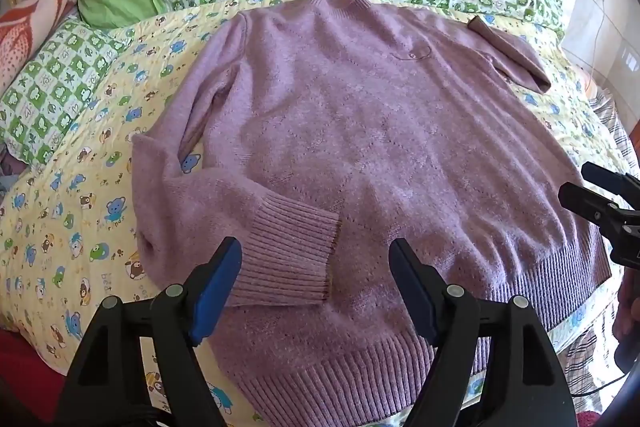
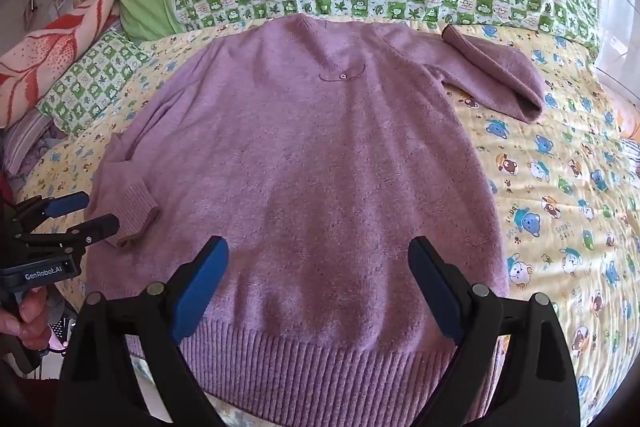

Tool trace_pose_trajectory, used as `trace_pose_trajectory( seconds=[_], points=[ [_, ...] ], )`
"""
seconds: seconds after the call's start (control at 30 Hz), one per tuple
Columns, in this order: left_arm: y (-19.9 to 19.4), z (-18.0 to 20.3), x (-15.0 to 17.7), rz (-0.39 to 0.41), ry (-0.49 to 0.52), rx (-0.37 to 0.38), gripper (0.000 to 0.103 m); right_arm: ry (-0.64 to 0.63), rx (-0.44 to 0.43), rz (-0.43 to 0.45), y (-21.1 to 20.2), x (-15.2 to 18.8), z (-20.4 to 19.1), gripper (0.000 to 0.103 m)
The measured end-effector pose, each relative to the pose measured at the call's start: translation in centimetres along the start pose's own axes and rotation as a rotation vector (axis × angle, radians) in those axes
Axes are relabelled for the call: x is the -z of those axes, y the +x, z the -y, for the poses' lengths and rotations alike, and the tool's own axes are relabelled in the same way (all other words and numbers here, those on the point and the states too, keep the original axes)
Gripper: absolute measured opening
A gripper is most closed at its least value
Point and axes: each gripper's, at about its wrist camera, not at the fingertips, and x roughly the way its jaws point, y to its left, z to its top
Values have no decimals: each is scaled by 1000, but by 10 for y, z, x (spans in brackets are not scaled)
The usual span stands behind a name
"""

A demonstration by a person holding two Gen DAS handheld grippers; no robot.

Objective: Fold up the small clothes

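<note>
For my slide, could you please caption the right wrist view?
Open right gripper above the hem of a flat purple sweater on a bed.

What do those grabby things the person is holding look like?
Each hand holds black plastic tongs with two long fingers ending in blue pads. The left tongs and right tongs look the same, with small round silver bolts at the hinges. Seen from the side, the left tongs carry a label in white letters reading GenRobot.AI. A thin dark cable trails below the right hand.
</note>
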Motion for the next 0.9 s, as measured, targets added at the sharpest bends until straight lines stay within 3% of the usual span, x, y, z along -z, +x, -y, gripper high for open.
trace_pose_trajectory(
  seconds=[0.9],
  points=[
    [1,-1,1,-12,-16,20,77,1,-10,-1,1,-1,-5,91]
  ],
)
